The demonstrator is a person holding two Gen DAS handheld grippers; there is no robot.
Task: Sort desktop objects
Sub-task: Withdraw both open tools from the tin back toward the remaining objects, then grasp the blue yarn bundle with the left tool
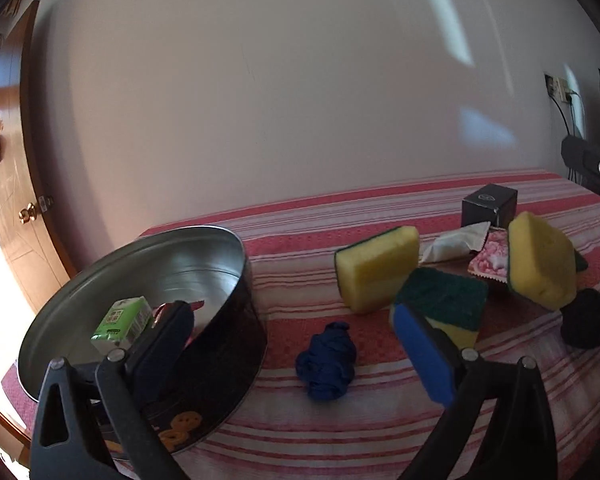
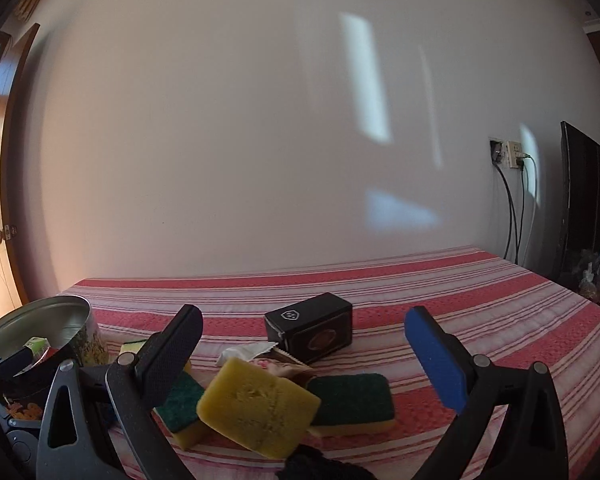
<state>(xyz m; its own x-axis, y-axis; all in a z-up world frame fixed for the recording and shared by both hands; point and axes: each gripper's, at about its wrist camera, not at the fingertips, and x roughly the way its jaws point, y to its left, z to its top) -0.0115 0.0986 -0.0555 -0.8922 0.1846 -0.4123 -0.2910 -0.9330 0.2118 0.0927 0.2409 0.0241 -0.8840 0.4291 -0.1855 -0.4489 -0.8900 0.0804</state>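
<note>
My left gripper [image 1: 296, 344] is open and empty above a crumpled blue cloth [image 1: 327, 362], its left finger over a round metal tin [image 1: 148, 312] that holds a green carton [image 1: 122, 322]. Yellow-and-green sponges [image 1: 376, 266] lie to the right, with a black ball [image 1: 588, 324], a black box [image 1: 489, 204] and a white wrapper [image 1: 456, 244]. My right gripper [image 2: 304, 356] is open and empty over the sponges [image 2: 258, 406]; the black box [image 2: 310, 328] lies beyond them. The tin [image 2: 40, 320] is at the left.
The table has a red-and-white striped cloth [image 2: 460, 300] and stands against a bare wall. A wooden door [image 1: 4, 184] is at the left. A dark screen [image 2: 588, 208] and cables [image 2: 516, 216] are at the right.
</note>
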